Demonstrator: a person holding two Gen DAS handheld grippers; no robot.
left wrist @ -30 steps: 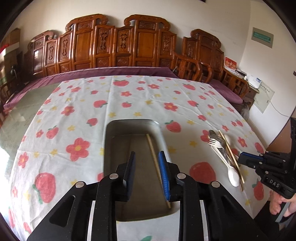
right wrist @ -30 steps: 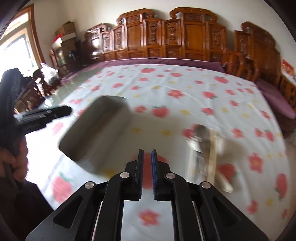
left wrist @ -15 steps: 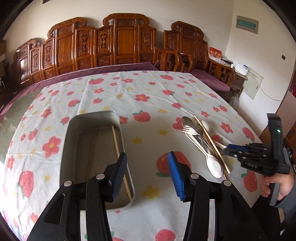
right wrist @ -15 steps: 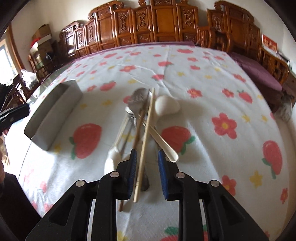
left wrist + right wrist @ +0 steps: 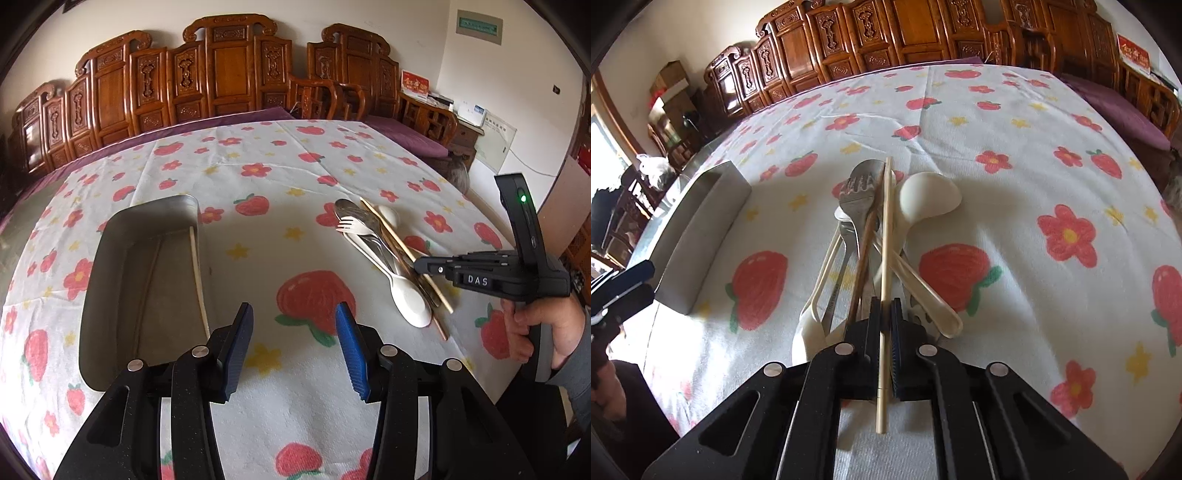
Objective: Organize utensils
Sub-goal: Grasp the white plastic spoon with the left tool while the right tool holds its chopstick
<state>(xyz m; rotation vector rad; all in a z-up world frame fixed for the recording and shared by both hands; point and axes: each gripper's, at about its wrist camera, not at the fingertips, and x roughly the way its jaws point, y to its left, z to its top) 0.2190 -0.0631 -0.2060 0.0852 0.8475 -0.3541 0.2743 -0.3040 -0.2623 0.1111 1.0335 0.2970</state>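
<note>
The light wooden chopstick [image 5: 885,236] runs up the middle of the right wrist view, and the right gripper [image 5: 885,314] has its two jaws pinched against it low in the frame, the near end poking out behind the fingers. It lies on top of a heap of cutlery at the picture's centre: a steel fork [image 5: 857,192] with its tines pointing away, a darker brown chopstick [image 5: 864,258] just to its left, and a white plastic spoon [image 5: 929,199] with its bowl to the upper right (the handles underneath cross each other and are hard to sort out).

In the left wrist view the same heap sits right of centre, with a small white fork [image 5: 351,227] at its far end and another white spoon [image 5: 412,302] nearest the camera, all resting on the strawberry-print tablecloth [image 5: 258,177]. The left gripper [image 5: 294,349] hangs at the bottom centre of that frame, jaws spread wide with nothing between them, above the cloth. Left of it stands the metal tray [image 5: 110,258], and one pale chopstick [image 5: 197,273] lies inside along its right wall.

Carved wooden chairs [image 5: 229,74] line the top of the frame behind the table.
</note>
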